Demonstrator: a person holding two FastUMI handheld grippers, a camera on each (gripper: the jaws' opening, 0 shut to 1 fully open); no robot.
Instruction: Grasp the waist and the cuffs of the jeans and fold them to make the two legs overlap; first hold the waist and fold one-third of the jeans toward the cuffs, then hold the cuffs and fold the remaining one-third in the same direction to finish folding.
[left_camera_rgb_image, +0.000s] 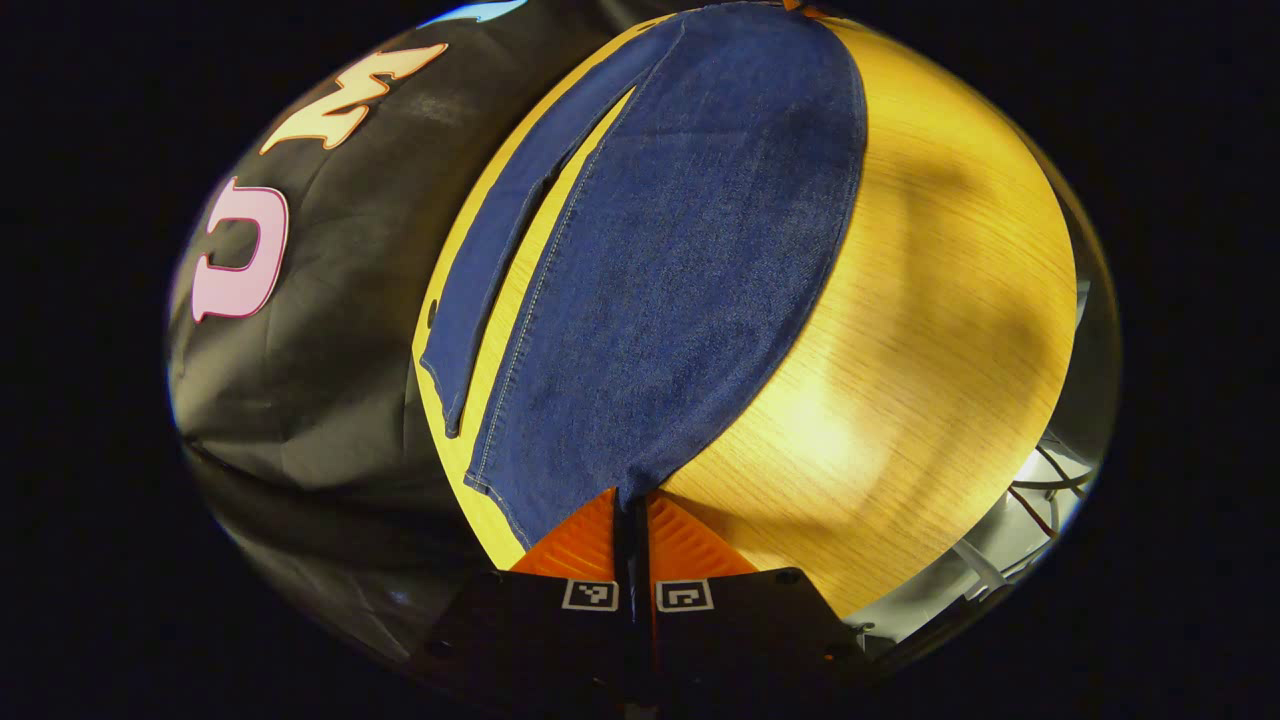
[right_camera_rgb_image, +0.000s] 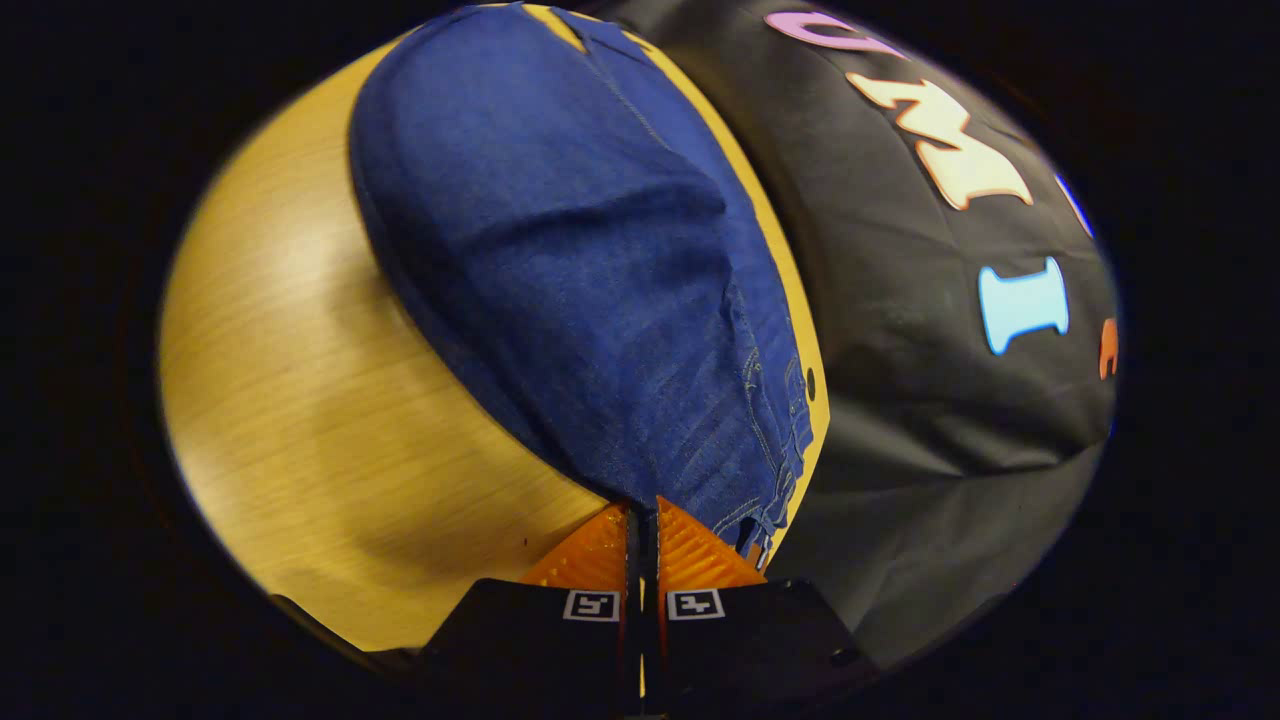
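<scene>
The jeans (left_camera_rgb_image: 680, 250) lie on the table (left_camera_rgb_image: 950, 300), along its edge by the wall (left_camera_rgb_image: 330, 330).

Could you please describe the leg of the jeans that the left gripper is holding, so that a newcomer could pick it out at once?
On the wooden table lie dark blue jeans. Their wide upper leg runs to the left gripper, shut on its cuff edge. The narrow strip beside it, the other leg peeking out, is not gripped.

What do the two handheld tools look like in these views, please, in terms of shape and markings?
Left tool and right tool look alike: two ribbed, wedge-shaped fingers that taper to a point, mounted on a dark, flat-fronted body. Each body carries a pair of small square black-and-white marker tags just behind the fingers.
</scene>
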